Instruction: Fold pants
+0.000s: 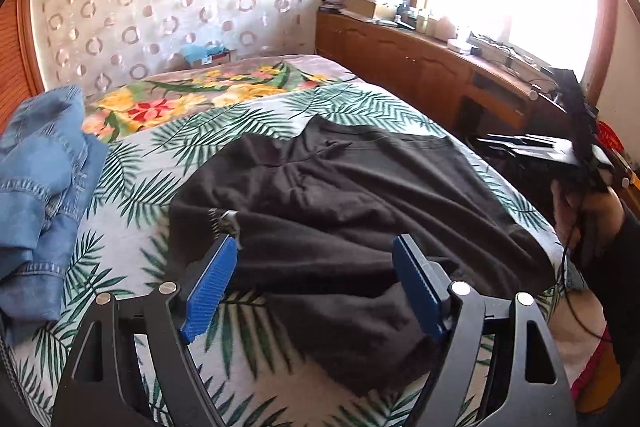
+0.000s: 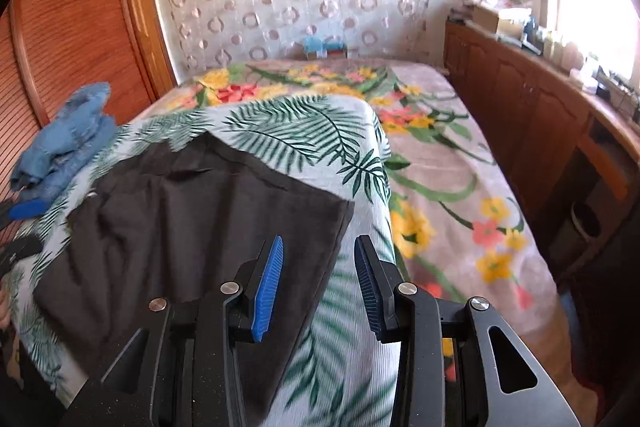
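Observation:
Dark pants point(image 1: 340, 195) lie rumpled across a leaf-printed sheet point(image 1: 132, 179) on the bed, with a small label point(image 1: 226, 221) showing at their left edge. My left gripper point(image 1: 314, 247) hangs open just above the near part of the pants, its blue pads wide apart and nothing between them. In the right wrist view the pants point(image 2: 192, 219) lie to the left. My right gripper point(image 2: 319, 243) is open over the sheet point(image 2: 352, 327) at the pants' right edge and holds nothing. A blue pad point(image 2: 28, 207) of the left gripper shows at the far left.
A pile of blue denim clothes point(image 1: 44, 179) sits at the bed's left side. A floral blanket point(image 2: 452, 187) covers the bed's right side and far end. A cluttered wooden cabinet point(image 1: 420, 67) runs under the window. A person's hand point(image 1: 588, 211) is at the right.

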Tool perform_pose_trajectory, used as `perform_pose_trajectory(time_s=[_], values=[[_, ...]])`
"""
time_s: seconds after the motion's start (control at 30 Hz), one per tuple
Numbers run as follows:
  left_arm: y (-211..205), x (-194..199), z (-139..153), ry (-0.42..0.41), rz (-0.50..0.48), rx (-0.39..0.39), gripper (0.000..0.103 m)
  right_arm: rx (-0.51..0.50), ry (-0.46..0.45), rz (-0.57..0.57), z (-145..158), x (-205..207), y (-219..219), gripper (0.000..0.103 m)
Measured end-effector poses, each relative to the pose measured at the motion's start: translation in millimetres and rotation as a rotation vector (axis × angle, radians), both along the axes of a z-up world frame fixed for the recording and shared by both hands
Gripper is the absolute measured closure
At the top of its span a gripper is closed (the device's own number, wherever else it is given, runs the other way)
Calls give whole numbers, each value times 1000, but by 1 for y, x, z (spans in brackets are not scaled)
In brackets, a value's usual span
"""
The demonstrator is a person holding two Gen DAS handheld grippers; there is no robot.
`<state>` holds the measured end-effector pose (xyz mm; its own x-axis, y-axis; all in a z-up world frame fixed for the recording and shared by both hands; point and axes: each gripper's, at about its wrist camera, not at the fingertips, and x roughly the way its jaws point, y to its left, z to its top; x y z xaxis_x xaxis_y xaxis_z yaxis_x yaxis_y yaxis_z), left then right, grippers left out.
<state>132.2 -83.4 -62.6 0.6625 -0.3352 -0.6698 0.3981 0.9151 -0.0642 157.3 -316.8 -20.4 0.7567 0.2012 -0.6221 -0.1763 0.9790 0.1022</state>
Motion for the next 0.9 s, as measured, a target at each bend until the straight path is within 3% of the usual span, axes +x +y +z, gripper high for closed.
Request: perform_pose_trajectory(time_s=[0.17, 0.23, 0.27, 0.3, 0.37, 0.57, 0.63, 0.73, 0.9], values=[[10, -2, -4, -6, 19, 7, 22, -1, 100, -17, -17, 50, -2, 72], [14, -4, -5, -7, 24, 5, 22, 14, 110, -6, -14, 62, -1, 82], [15, -5, -6, -9, 25, 5, 22, 14, 120, 10, -13, 65, 0, 94], [16, -6, -6, -8, 26, 5, 22, -6, 115, 15, -12, 65, 1, 99], [18, -8, -8, -7, 28, 4, 22, -76, 76, -37, -9, 62, 2, 99], [23, -12, -15, 13, 32, -1, 22, -106, 60, -76, -3, 53, 6, 98], [24, -14, -15, 17, 31, -2, 22, -133, 26, -83, 5, 42, 12, 88], [25, -21, -16, 23, 22, -10, 22, -97, -17, -26, 16, 12, 29, 74], [30, -30, -18, 34, 19, -3, 22, -14, -26, 114, 13, -48, 60, 74]])
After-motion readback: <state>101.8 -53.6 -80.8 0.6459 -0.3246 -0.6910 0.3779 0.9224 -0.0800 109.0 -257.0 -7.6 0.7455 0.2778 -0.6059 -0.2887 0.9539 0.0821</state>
